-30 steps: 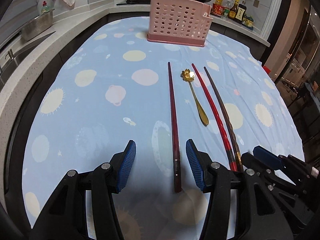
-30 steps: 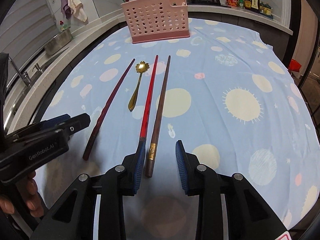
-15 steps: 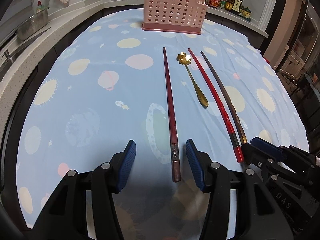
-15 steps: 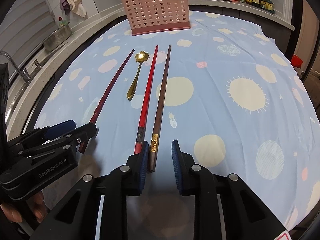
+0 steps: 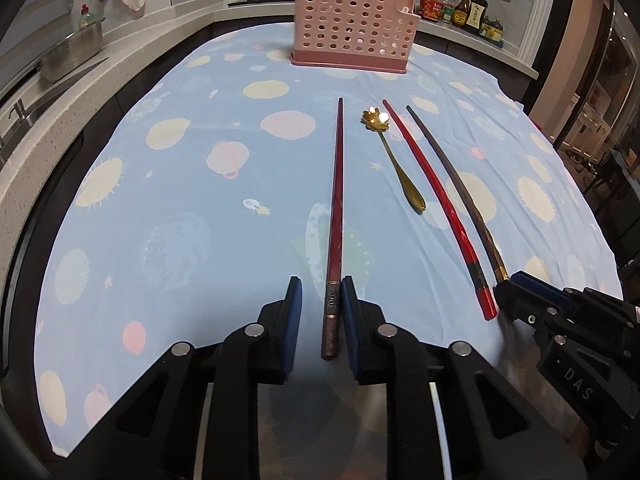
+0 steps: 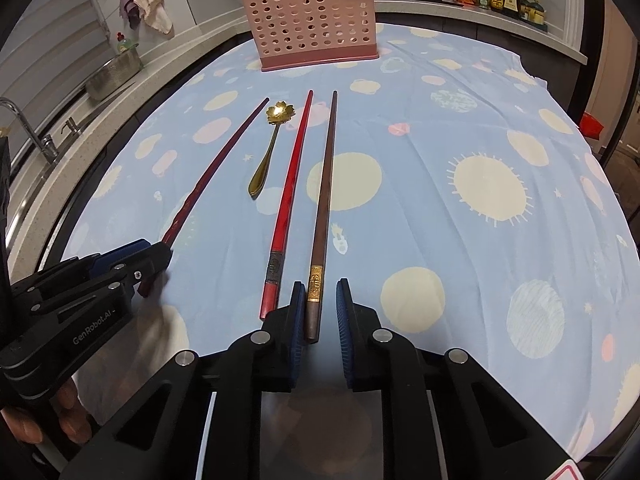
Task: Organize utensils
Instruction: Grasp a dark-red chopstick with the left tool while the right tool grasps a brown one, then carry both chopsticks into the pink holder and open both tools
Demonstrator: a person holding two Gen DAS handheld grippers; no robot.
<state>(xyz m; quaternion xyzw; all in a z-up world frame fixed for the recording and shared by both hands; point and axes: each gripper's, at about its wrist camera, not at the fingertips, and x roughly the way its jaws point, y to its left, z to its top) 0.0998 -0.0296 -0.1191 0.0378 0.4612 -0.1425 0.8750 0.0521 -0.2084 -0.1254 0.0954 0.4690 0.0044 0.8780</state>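
Four utensils lay side by side at mid-frame, thick ends toward the cameras, likely for an easy pickup. The left gripper (image 5: 320, 312) was closing around the maroon chopstick (image 5: 335, 216), one pad touching it. The right gripper (image 6: 320, 312) was closing around the brown chopstick (image 6: 322, 204), not yet clamped. The pink basket (image 5: 352, 28) waited at top centre. Readable lettering: "GenRobot.AI", "DAS".

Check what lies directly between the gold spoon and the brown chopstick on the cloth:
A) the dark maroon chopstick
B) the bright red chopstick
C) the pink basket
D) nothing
B: the bright red chopstick lies between the gold spoon and the brown chopstick.
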